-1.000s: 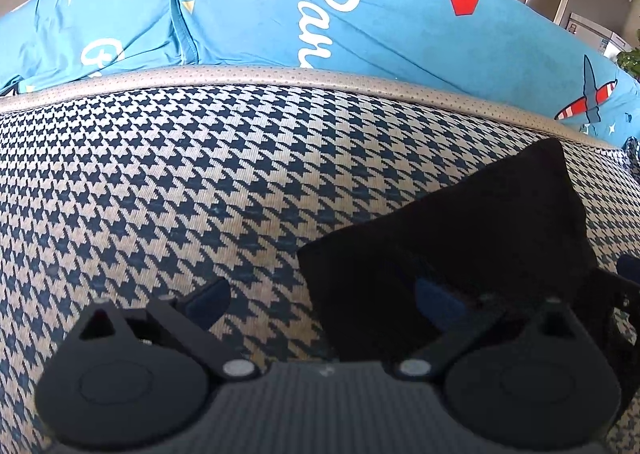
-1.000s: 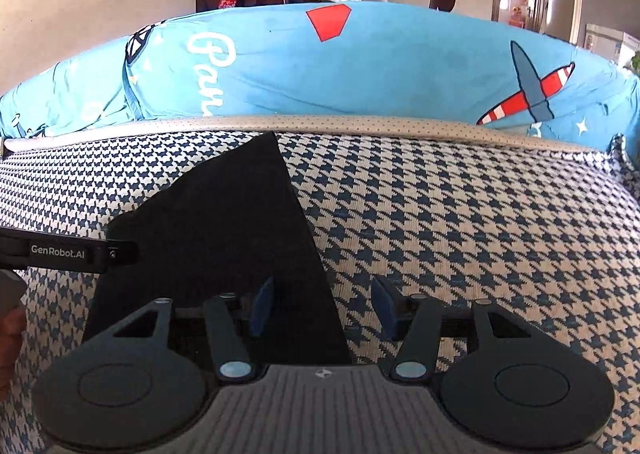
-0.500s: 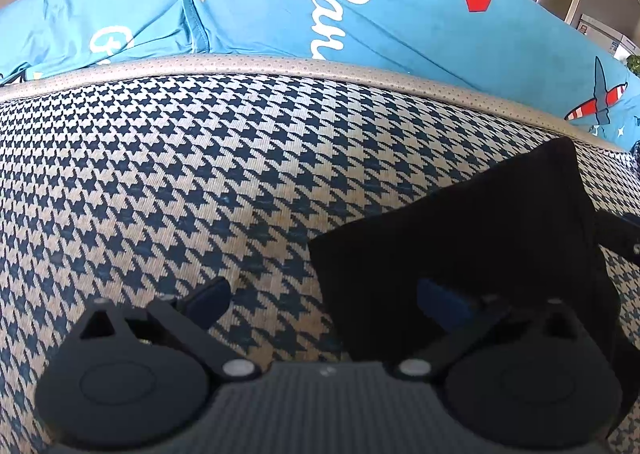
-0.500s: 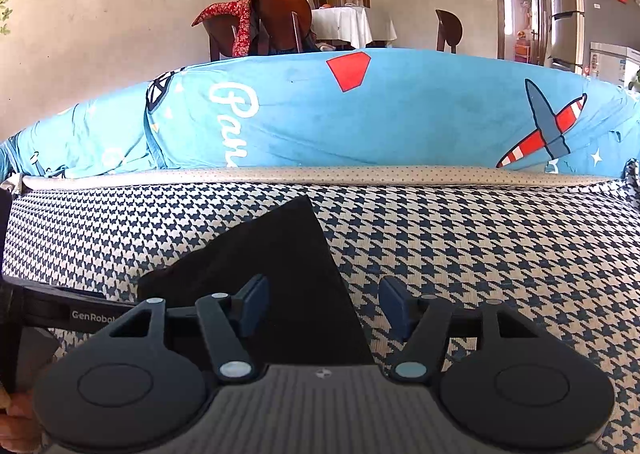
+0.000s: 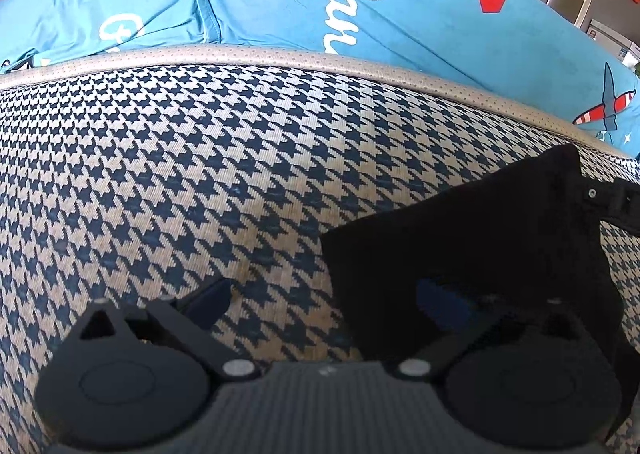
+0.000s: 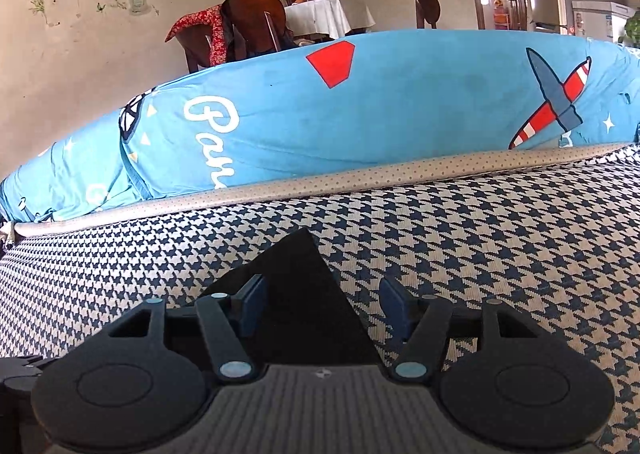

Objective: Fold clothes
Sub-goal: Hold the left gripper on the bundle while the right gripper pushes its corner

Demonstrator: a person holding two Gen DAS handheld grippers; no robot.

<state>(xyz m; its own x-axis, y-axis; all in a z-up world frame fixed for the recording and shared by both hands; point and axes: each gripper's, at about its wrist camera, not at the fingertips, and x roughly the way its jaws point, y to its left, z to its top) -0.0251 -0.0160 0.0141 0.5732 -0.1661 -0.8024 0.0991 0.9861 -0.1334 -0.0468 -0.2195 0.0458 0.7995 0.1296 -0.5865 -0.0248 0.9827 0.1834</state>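
Right wrist view: the right gripper (image 6: pixel 322 304) hangs over a houndstooth cushion (image 6: pixel 500 238) with its jaws about half spread and nothing pinched between them. The folded black garment (image 6: pixel 296 294) lies flat on the cushion, reaching from about six o'clock up to a pointed corner near twelve of the gripper; the left blue pad (image 6: pixel 252 304) sits over the cloth, while the right pad stands over bare houndstooth just beside the garment's slanting edge. Beyond the cushion's beige piping runs a blue printed bolster (image 6: pixel 400 110). In the left wrist view, the left gripper (image 5: pixel 320 296) is spread wide and empty, and the same garment (image 5: pixel 480 238) lies towards three o'clock. Its near left edge falls between the fingers, with the right finger over the black cloth and the left finger (image 5: pixel 208 296) over the bare cushion (image 5: pixel 200 174).
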